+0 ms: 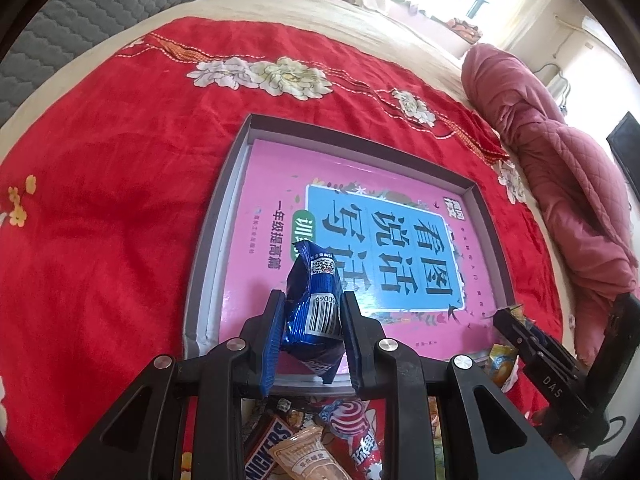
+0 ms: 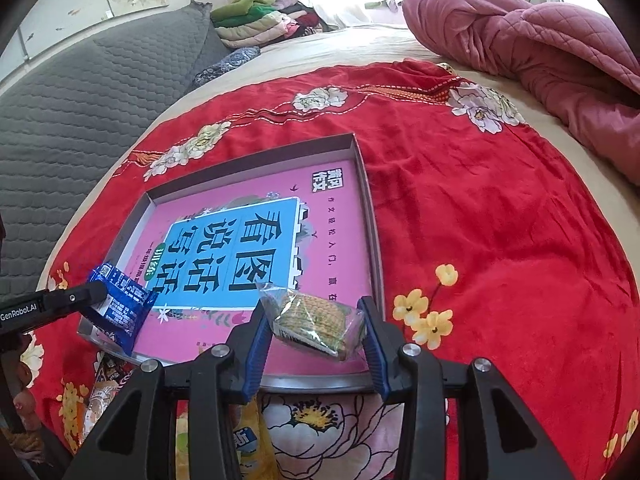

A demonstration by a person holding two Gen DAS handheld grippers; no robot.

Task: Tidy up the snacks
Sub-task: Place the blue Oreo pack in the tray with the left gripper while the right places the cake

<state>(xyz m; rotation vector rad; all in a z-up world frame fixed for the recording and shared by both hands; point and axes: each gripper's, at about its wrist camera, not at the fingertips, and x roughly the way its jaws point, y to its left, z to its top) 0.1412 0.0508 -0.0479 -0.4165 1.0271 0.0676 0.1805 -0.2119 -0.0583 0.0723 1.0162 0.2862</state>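
Both snacks are already up off the bed and hanging over the near edge of the tray (image 1: 208, 216), the shallow grey box with the pink book (image 1: 280, 184) lying flat inside it. The left gripper (image 1: 312, 320) has its fingers closed on a blue packet (image 1: 316, 304), which stands on end between them, its long axis pointing up and away toward the far side of the tray, with the lower corner dangling just above the tray's near rim. The right gripper (image 2: 316, 328) has its fingers closed on a clear bag of yellow-green biscuits (image 2: 316, 320), held crosswise, its long axis running from one finger to the other, over the tray's near right corner.

Seen from the right, the left gripper and its blue packet sit at the tray's near left corner, so the two loads are well apart along that near edge. Neither is clearly nearer the tray; both look placed over it. I'd judge the coming move is simply downward and a little forward onto the book, each on its own side. The rest of the snacks (image 1: 320, 440) lie in a heap on the red blanket (image 1: 100, 200), on the near side of the tray, under the grippers
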